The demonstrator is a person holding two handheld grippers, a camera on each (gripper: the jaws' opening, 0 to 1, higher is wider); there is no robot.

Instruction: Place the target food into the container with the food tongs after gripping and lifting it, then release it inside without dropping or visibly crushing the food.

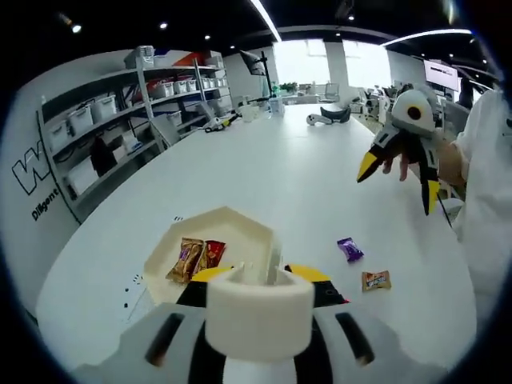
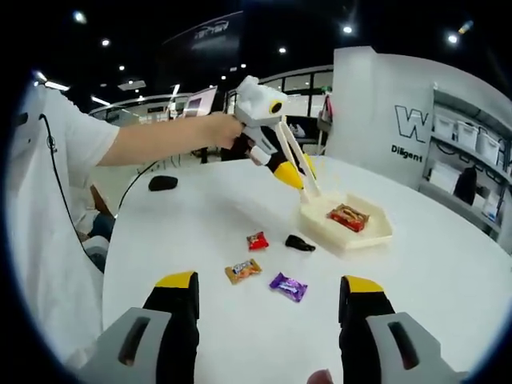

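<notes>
My left gripper (image 1: 258, 274) is shut on the cream food tongs (image 1: 258, 316), which block the low middle of the left gripper view. In the right gripper view the left gripper (image 2: 290, 172) holds the tongs (image 2: 298, 164) tilted down, tips at the rim of the cream hexagonal container (image 2: 370, 236). The container (image 1: 240, 228) holds brown and red snack packets (image 1: 192, 258). Loose on the table lie a purple candy (image 2: 288, 285), an orange candy (image 2: 242, 270), a red candy (image 2: 257, 240) and a dark candy (image 2: 300, 243). My right gripper (image 2: 270, 282) is open above the table, near the purple candy.
A person in a white shirt (image 2: 56, 216) holds the grippers; the right gripper (image 1: 400, 184) hangs open over the table's far right. Shelves with bins (image 1: 120, 120) line one wall. A black object (image 2: 162, 182) and other items (image 1: 328, 118) lie at the table's far end.
</notes>
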